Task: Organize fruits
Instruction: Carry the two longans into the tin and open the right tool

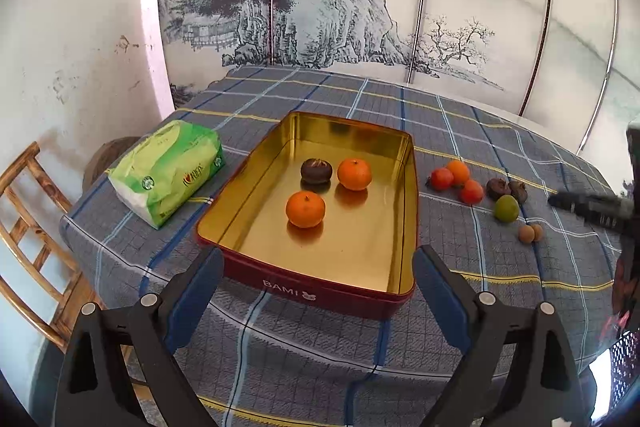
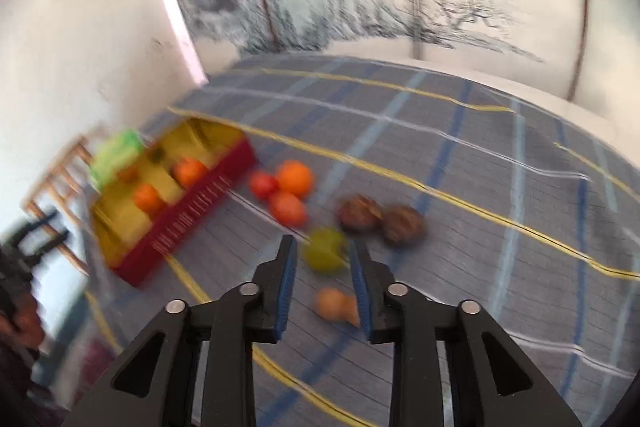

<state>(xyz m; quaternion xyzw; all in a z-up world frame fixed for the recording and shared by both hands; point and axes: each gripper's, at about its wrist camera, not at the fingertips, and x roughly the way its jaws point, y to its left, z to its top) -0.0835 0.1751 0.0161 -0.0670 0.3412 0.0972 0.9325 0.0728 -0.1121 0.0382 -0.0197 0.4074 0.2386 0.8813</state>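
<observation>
- The right gripper [image 2: 323, 259] is held half open, with nothing in it. Its fingers are lined up toward the green fruit [image 2: 325, 255], likely so that it can be picked next.
- The left gripper [image 1: 318, 273] is held wide open and empty, just in front of the red tin [image 1: 320, 293].
- Two oranges [image 1: 305, 209] and one dark fruit [image 1: 316, 171] are already laid in the tin.
- The other fruits [image 1: 472, 191] are left on the cloth [image 1: 320, 339] beside the tin, waiting to be moved.

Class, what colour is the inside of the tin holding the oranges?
Shiny gold inside the tin, red outside; clearest in the left wrist view.
</observation>
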